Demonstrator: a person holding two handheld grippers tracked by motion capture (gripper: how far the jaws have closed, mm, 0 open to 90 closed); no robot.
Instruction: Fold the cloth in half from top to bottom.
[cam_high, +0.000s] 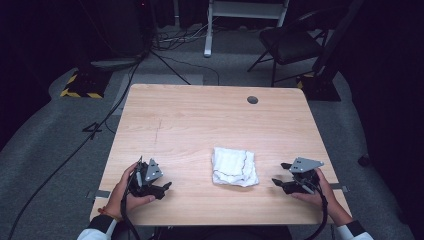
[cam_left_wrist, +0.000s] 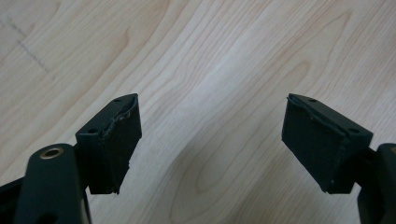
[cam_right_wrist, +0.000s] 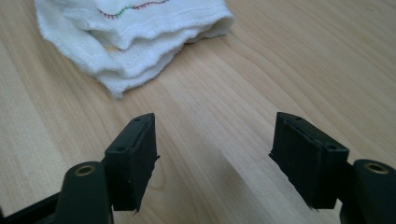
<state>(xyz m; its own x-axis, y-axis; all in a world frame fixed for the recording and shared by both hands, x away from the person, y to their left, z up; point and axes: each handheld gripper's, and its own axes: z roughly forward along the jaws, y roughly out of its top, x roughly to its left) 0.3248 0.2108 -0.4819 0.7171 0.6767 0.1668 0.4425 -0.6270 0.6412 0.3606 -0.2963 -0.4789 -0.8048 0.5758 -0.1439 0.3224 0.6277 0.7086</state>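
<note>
A folded white cloth (cam_high: 234, 167) with a dark stitched edge lies on the light wooden table (cam_high: 200, 120), near its front middle. In the right gripper view the cloth (cam_right_wrist: 135, 32) sits ahead and to the upper left, its layered folds facing the camera. My left gripper (cam_high: 166, 187) rests low over the table to the cloth's left, jaws open with bare wood between them (cam_left_wrist: 210, 140). Right of the cloth, my right gripper (cam_high: 278, 182) stands open with nothing between its fingers (cam_right_wrist: 215, 158). Both point inward toward the cloth, apart from it.
A round grommet hole (cam_high: 252, 100) sits near the table's far right edge. Beyond the table stand a black folding chair (cam_high: 292, 42), a white frame leg (cam_high: 208, 30) and cables (cam_high: 100, 120) on grey carpet. Bare wood spans the table's far half.
</note>
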